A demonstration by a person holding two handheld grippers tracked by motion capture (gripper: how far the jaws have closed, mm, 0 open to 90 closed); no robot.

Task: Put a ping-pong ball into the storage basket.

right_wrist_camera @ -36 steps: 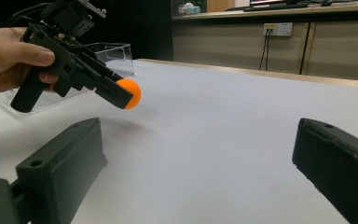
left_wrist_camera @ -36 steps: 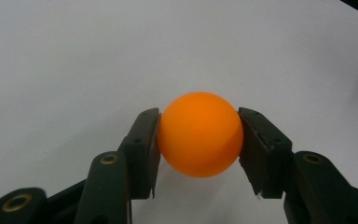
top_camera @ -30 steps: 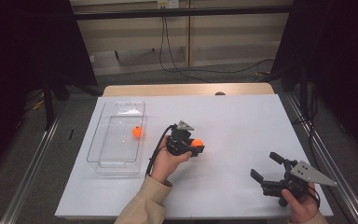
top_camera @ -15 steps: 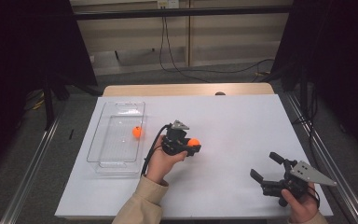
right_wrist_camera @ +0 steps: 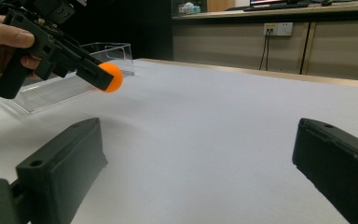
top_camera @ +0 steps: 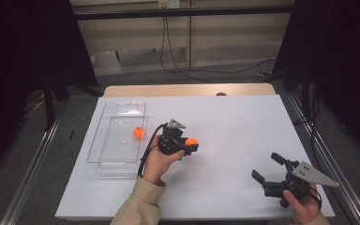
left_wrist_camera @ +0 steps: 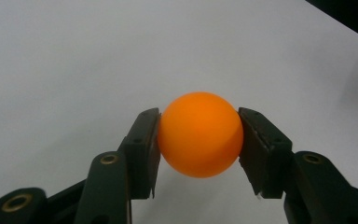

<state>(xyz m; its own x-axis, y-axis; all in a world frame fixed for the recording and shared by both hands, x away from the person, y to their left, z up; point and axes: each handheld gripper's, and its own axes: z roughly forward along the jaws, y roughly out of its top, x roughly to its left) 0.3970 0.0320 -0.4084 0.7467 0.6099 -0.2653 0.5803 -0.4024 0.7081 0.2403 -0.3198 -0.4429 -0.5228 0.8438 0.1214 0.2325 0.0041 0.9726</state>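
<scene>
White sheeting covers the counter (top_camera: 225, 126), with wood panelling, a wall socket and dark curtains behind it.

Left fingers (left_wrist_camera: 142, 151): closed on an orange ball (left_wrist_camera: 199, 134), one pad on each side at its widest line. The ball sits at the tips, with nothing else between the pads. In the right gripper view the ball (right_wrist_camera: 110, 77) hangs clear of the counter, with its shadow below.

Left gripper (top_camera: 187, 145): held in the left hand (top_camera: 157, 161) near the counter's middle, tips pointing to the right in the high view, away from the tray.

Governing relation: a clear tray (top_camera: 118, 164) lies just left of the left hand, behind the fingers as they point. Its long axis runs from the near edge of the counter to the far edge. A second ball (top_camera: 137, 132) rests inside it, toward the far half. A likely next move is to carry the held ball left and over the near tray wall, so the gripper must swing round or travel sideways. The ball has no long axis; approach angle does not matter.

Right gripper (top_camera: 274, 176): fingers spread wide, nothing between them, at the near right corner, well apart from tray and ball. The left hand is far nearer to both.

Markings: no brand, label or legible writing on ball, tray or grippers.
</scene>
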